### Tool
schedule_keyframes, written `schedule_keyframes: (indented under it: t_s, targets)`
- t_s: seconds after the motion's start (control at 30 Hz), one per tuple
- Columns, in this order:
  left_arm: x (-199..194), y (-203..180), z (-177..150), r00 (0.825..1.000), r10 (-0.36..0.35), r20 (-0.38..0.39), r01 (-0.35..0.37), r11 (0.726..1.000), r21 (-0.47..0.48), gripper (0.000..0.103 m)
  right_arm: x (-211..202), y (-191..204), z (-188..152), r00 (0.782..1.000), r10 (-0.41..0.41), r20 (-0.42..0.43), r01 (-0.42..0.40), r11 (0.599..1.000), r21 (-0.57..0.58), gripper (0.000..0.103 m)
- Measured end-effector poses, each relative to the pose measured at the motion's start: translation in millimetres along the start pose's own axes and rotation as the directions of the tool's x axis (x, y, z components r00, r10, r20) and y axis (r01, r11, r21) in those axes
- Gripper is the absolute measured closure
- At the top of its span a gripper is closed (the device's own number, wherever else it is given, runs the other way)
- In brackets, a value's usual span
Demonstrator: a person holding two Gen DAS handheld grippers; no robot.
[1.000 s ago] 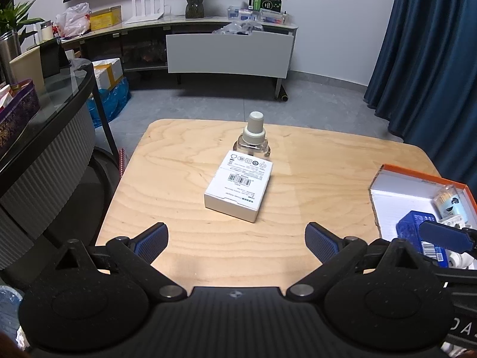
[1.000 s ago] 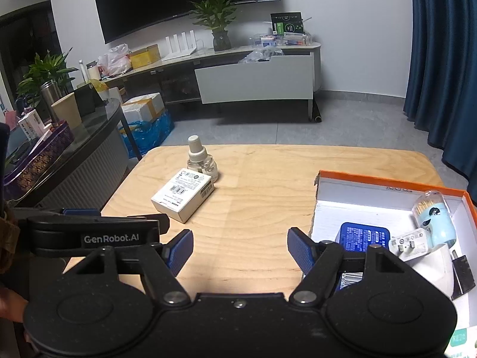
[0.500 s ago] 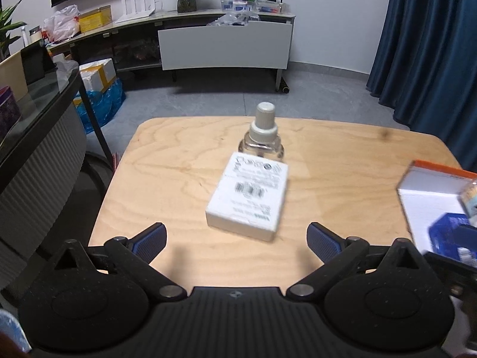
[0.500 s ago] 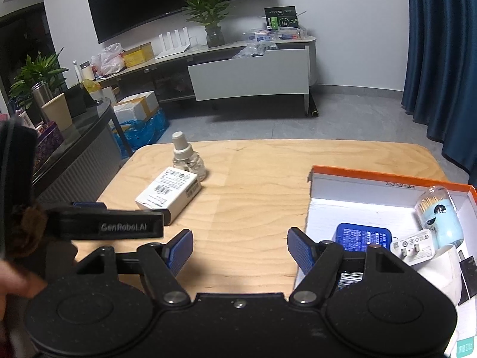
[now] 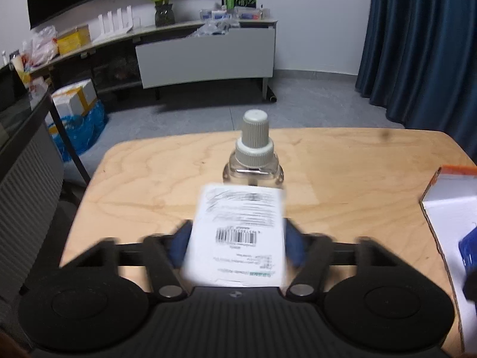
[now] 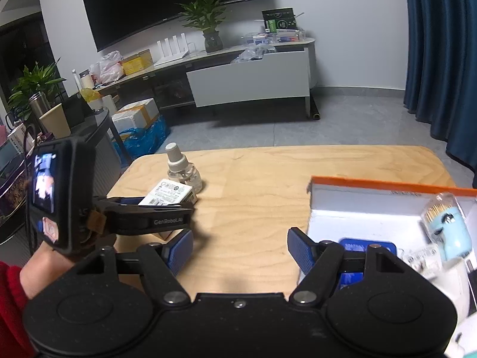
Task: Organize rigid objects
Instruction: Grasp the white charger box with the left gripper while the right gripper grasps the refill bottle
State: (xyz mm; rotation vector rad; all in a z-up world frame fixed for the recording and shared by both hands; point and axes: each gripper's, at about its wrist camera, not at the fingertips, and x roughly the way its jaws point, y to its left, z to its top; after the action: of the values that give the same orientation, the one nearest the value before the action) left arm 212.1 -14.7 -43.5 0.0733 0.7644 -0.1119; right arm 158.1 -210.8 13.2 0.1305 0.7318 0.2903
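Note:
A white box (image 5: 238, 232) with a barcode label lies on the wooden table (image 5: 342, 179), just in front of a clear bottle (image 5: 253, 161) with a grey cap. My left gripper (image 5: 237, 235) has the box between its blue pads, and its jaws are closing, the pads against the box's two sides. The right wrist view shows the left gripper (image 6: 170, 205) around the white box (image 6: 168, 192), beside the bottle (image 6: 180, 170). My right gripper (image 6: 238, 250) stands open over bare wood, nothing between its fingers.
An orange-rimmed open box (image 6: 387, 188) on the table's right side holds a blue packet (image 6: 366, 246), a light blue toothpick holder (image 6: 447, 226) and a white plug (image 6: 423, 259). A dark counter (image 6: 101, 155) stands left of the table. A person's hand (image 6: 44, 265) in a red sleeve holds the left gripper.
My left gripper moved forward and down over the white box, and its jaws came in from wide open to the box's sides. The right gripper barely shifted and stays open.

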Motion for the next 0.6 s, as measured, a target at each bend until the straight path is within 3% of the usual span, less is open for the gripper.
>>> schedule_keyframes:
  t_s: [0.13, 0.33, 0.53, 0.6]
  targets:
    - [-21, 9, -10, 1.0, 0.01, 0.025, -0.009, 1.0, -0.022, 0.043, 17, 8, 9, 0.999, 0.05, 0.008, -0.05, 0.999, -0.005, 0.016]
    - [-64, 30, -36, 0.998, 0.053, 0.034, -0.047, 0.986, -0.158, 0.043, 61, 30, 25, 0.991, 0.133, -0.014, -0.132, 0.989, 0.06, 0.013]
    - [-87, 40, -51, 0.998, 0.052, 0.039, -0.042, 0.974, -0.222, 0.043, 112, 61, 35, 0.994, 0.109, -0.011, -0.109, 0.993, 0.042, 0.013]
    - [-87, 40, -51, 0.998, 0.048, 0.042, -0.036, 0.972, -0.232, 0.043, 127, 69, 36, 0.998, 0.066, -0.003, -0.066, 0.998, 0.023, 0.013]
